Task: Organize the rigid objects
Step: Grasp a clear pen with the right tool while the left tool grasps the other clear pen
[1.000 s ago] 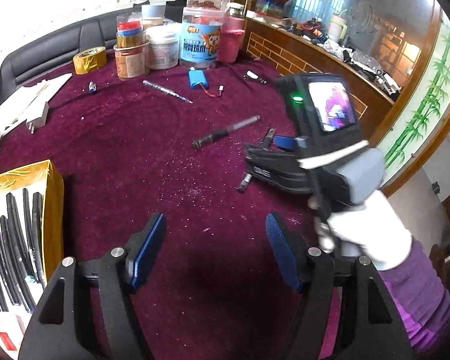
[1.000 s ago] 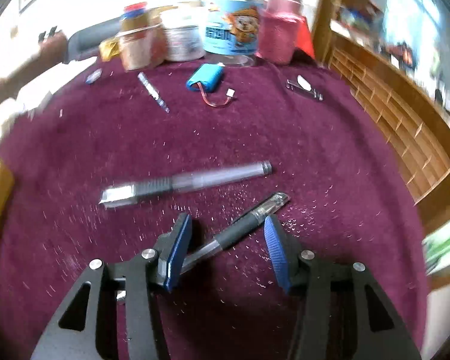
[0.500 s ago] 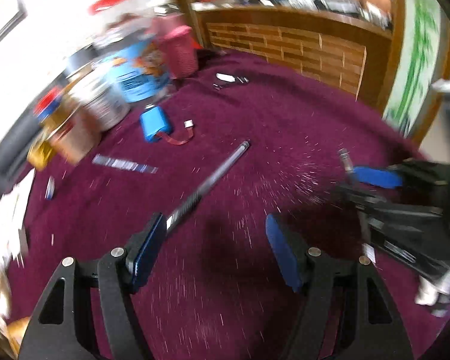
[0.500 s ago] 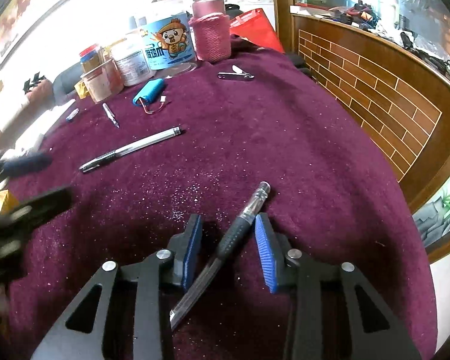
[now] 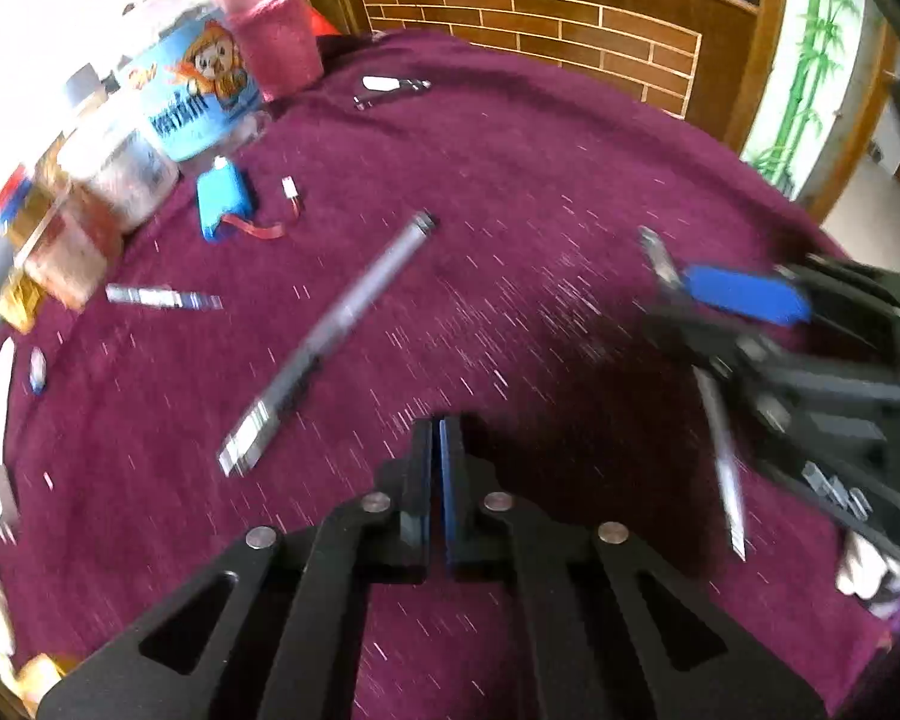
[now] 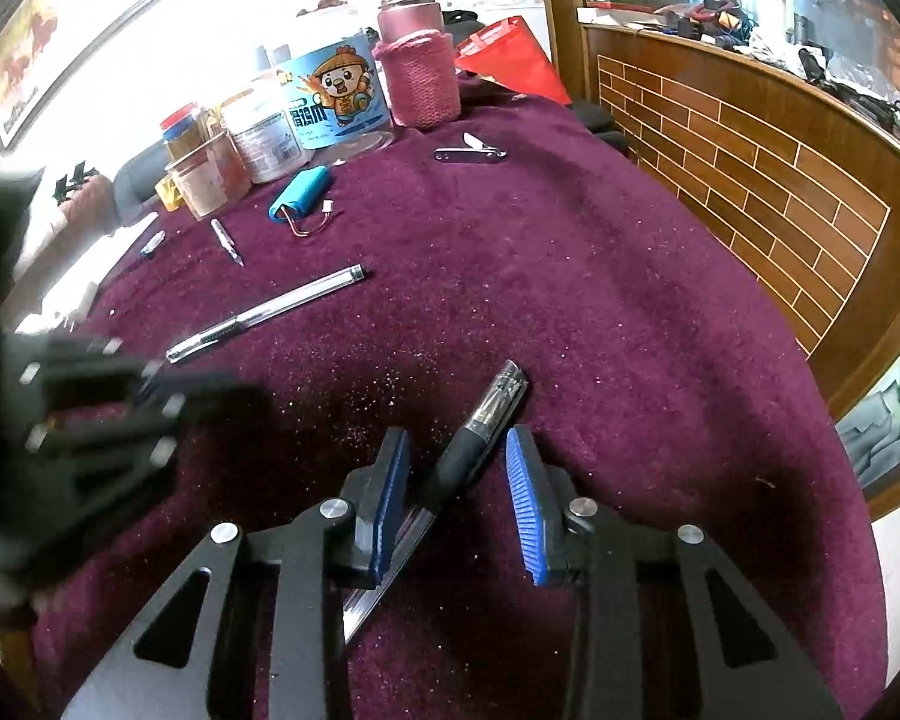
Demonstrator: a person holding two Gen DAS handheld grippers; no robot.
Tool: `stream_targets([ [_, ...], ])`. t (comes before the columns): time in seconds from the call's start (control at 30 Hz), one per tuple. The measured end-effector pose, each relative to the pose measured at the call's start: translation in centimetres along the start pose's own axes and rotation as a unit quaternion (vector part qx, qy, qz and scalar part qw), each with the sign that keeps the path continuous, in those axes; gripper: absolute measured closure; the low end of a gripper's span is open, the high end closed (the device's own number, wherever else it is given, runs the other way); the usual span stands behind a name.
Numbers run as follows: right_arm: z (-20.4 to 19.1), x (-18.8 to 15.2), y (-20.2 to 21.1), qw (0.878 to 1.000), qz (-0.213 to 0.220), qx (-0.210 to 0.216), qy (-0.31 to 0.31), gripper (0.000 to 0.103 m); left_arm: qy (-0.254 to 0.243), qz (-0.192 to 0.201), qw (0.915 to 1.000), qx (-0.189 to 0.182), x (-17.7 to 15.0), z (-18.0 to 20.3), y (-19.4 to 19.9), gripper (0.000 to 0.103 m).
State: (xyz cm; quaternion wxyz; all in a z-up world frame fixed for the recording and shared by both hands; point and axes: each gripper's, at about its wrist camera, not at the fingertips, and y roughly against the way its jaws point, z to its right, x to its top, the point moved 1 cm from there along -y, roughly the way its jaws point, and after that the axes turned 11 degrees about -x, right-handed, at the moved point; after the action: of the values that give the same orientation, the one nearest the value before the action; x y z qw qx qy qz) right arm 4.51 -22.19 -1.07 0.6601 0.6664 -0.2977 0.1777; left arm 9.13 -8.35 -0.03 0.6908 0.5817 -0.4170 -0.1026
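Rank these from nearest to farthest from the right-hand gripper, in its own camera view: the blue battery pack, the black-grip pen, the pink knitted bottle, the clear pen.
1. Black-grip pen, between the right gripper's fingers.
2. Clear pen, ahead, left.
3. Blue battery pack, beyond it.
4. Pink knitted bottle, at the table's far edge.

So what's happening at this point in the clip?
A person is tidying loose items on a table under a maroon cloth, with a hand-held gripper in each hand. The right hand-held gripper straddles a black-grip pen; its jaws have just been closing, but the pads do not clearly pinch it yet. The left hand-held gripper has just snapped shut on nothing, beside a clear pen that lies untouched. Jars, a blue battery pack and nail clippers sit further back.
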Motion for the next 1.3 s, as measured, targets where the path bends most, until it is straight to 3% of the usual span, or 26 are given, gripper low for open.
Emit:
stream_targets([
  [0.1, 0.0, 0.0, 0.0, 1.0, 0.0, 0.0, 0.0, 0.073, 0.018, 0.003, 0.9997, -0.018, -1.7, 0.4, 1.1, 0.102],
  [0.17, 0.1, 0.0, 0.0, 1.0, 0.0, 0.002, -0.002, 0.073, 0.024, 0.03, 0.9993, -0.001, -1.5, 0.3, 2.4, 0.1],
  [0.2, 0.1, 0.0, 0.0, 1.0, 0.0, 0.003, -0.002, 0.073, 0.02, 0.051, 0.9985, 0.003, -1.0, 0.4, 3.1, 0.085],
  [0.23, 0.1, 0.0, 0.0, 1.0, 0.0, 0.004, -0.004, 0.073, 0.014, 0.078, 0.9968, 0.005, -0.5, 0.4, 4.0, 0.053],
  [0.3, 0.2, 0.0, -0.1, 1.0, 0.0, 0.006, -0.005, 0.073, -0.006, 0.115, 0.9934, -0.002, 0.7, -0.1, 4.8, 0.028],
  [0.37, 0.2, 0.0, -0.1, 1.0, 0.0, 0.008, -0.006, 0.073, -0.036, 0.102, 0.9941, 0.002, 1.7, -0.5, 3.3, 0.028],
  [0.43, 0.3, 0.0, -0.1, 1.0, 0.0, 0.011, -0.008, 0.072, -0.062, 0.065, 0.9958, 0.018, 2.2, -0.7, 0.7, 0.026],
  [0.5, 0.3, 0.1, -0.2, 1.0, 0.001, 0.013, -0.008, 0.072, -0.069, 0.047, 0.9959, 0.035, 1.6, -1.2, -1.1, 0.034],
  [0.57, 0.3, 0.0, -0.1, 1.0, 0.001, 0.013, -0.008, 0.071, -0.041, 0.048, 0.998, 0.003, 1.7, -1.8, -1.0, 0.057],
  [0.6, 0.3, 0.0, -0.1, 1.0, 0.001, 0.013, -0.007, 0.071, -0.016, 0.045, 0.9987, -0.021, 1.7, -2.1, -0.8, 0.082],
  [0.63, 0.3, 0.0, -0.1, 1.0, 0.001, 0.012, -0.007, 0.071, -0.01, 0.041, 0.9986, -0.031, 1.8, -2.2, -0.8, 0.087],
  [0.7, 0.3, 0.0, -0.1, 1.0, 0.001, 0.013, -0.007, 0.071, -0.007, 0.029, 0.9977, -0.06, 2.0, -1.5, -0.6, 0.092],
  [0.9, 0.3, 0.0, -0.1, 1.0, 0.0, 0.013, -0.007, 0.071, -0.022, 0.013, 0.9982, -0.054, 0.0, 1.3, 0.6, 0.093],
  [1.1, 0.3, 0.0, -0.1, 1.0, 0.001, 0.014, -0.008, 0.071, -0.008, 0.026, 0.9996, -0.008, -4.1, 3.5, 2.0, 0.093],
  [1.23, 0.3, 0.1, -0.1, 1.0, 0.001, 0.017, -0.011, 0.071, -0.026, 0.072, 0.9962, 0.041, -4.8, 4.5, 1.5, 0.094],
  [1.3, 0.3, 0.0, -0.1, 1.0, 0.001, 0.017, -0.012, 0.071, -0.044, 0.07, 0.995, 0.056, -4.7, 4.8, 1.2, 0.095],
])
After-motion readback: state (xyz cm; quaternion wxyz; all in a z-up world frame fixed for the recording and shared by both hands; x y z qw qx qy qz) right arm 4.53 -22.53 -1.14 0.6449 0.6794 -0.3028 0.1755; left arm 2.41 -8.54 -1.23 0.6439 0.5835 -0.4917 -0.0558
